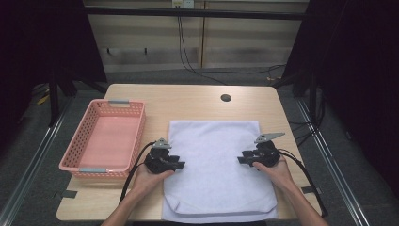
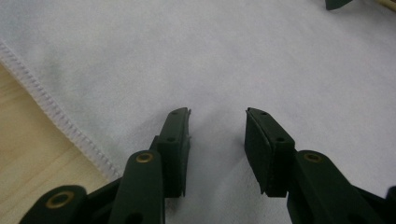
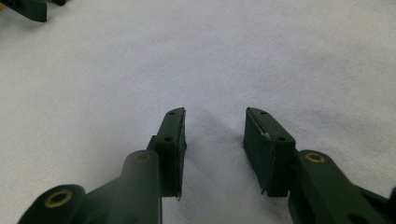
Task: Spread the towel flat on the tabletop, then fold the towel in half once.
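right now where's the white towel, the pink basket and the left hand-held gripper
white towel (image 1: pixel 214 155), high view, bare middle of the cloth
pink basket (image 1: pixel 137 134), high view, right side wall
left hand-held gripper (image 2: pixel 217 122), left gripper view, midway between its two open fingertips over the towel

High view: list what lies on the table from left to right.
Pink plastic mesh basket → left gripper, jaws apart over the cloth's left edge → white rectangular cloth → right gripper, jaws apart over the cloth's right side.
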The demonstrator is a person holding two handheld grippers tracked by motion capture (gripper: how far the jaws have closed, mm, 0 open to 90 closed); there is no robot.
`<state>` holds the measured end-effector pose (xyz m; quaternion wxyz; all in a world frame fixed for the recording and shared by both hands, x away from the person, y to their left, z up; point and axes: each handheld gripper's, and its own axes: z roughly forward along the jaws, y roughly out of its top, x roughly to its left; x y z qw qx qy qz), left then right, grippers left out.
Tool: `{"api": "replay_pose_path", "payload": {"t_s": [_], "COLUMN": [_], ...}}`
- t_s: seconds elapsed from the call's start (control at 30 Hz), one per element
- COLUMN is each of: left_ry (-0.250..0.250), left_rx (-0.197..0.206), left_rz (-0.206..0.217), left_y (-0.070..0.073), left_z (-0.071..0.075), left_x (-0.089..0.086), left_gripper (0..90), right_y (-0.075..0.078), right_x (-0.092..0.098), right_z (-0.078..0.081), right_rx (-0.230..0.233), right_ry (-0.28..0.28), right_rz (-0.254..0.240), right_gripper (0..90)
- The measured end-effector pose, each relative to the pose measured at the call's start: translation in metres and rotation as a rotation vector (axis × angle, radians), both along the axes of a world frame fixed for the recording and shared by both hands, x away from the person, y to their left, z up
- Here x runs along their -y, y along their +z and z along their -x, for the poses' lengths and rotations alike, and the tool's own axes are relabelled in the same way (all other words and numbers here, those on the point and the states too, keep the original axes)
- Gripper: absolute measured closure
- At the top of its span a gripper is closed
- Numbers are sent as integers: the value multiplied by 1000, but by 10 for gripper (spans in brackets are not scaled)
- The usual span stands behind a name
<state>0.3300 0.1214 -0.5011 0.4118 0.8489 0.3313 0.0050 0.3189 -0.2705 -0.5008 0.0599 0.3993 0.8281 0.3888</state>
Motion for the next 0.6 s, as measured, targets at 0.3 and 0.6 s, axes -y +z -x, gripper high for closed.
{"api": "replay_pose_path", "payload": {"t_s": [0.3,0.6], "left_ry": [-12,-79], "left_rx": [6,-28], "left_rz": [34,12], "left_y": [-3,2], "left_z": [24,58], "left_x": [-5,-8], "left_gripper": [585,585], "right_y": [2,4], "right_x": [3,3], "right_z": [21,56], "right_rx": [-26,-36], "right_ry": [10,51], "right_rz": [10,24], "right_gripper": [584,595]}}
